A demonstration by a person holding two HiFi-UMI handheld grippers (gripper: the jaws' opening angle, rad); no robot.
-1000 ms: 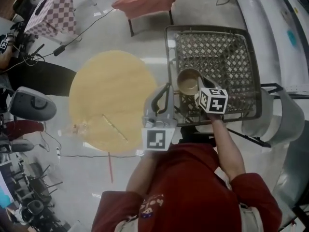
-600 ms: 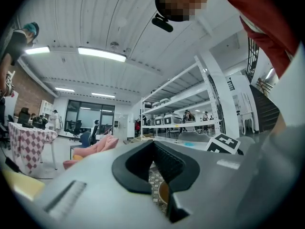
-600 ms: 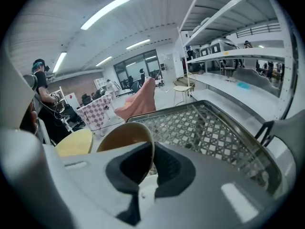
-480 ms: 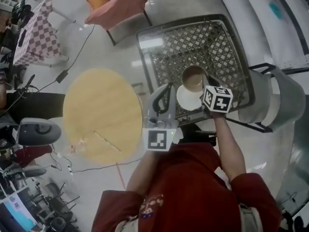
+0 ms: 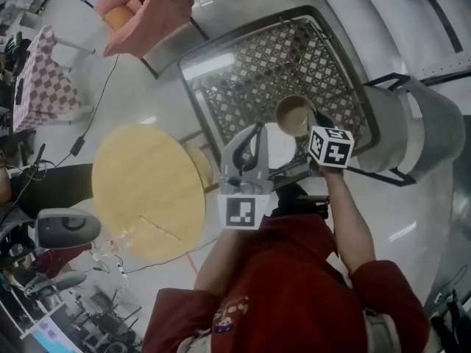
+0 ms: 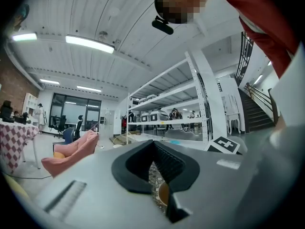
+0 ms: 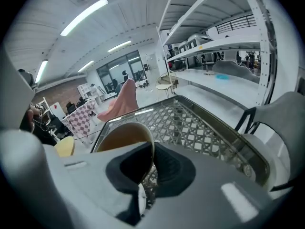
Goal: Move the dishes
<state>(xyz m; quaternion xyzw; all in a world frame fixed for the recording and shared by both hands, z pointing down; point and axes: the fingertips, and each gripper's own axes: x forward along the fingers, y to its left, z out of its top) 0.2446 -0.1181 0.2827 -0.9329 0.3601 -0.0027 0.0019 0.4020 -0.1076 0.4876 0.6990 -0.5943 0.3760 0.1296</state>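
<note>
The right gripper (image 5: 309, 120) pinches the rim of a tan cup (image 5: 293, 115) above the wire mesh basket (image 5: 272, 65) at 12 o'clock. A white plate (image 5: 278, 145) lies inside near the basket's near edge, and a grey chair (image 5: 419, 131) crowds the basket's 3 o'clock side. The left gripper (image 5: 255, 134), its jaws pressed together and empty, hovers at the basket's 7 o'clock corner, with a round wooden table (image 5: 147, 190) at 9 o'clock across open floor; both gripper cubes show black-and-white square markers.

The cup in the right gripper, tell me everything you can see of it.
The cup is round and open-topped, tan inside with a thin pale rim, ceramic by the look. It sits upright and seems empty. The right gripper pinches its rim, one jaw inside and one outside, holding it over the wire-mesh basket, next to a white plate.
</note>
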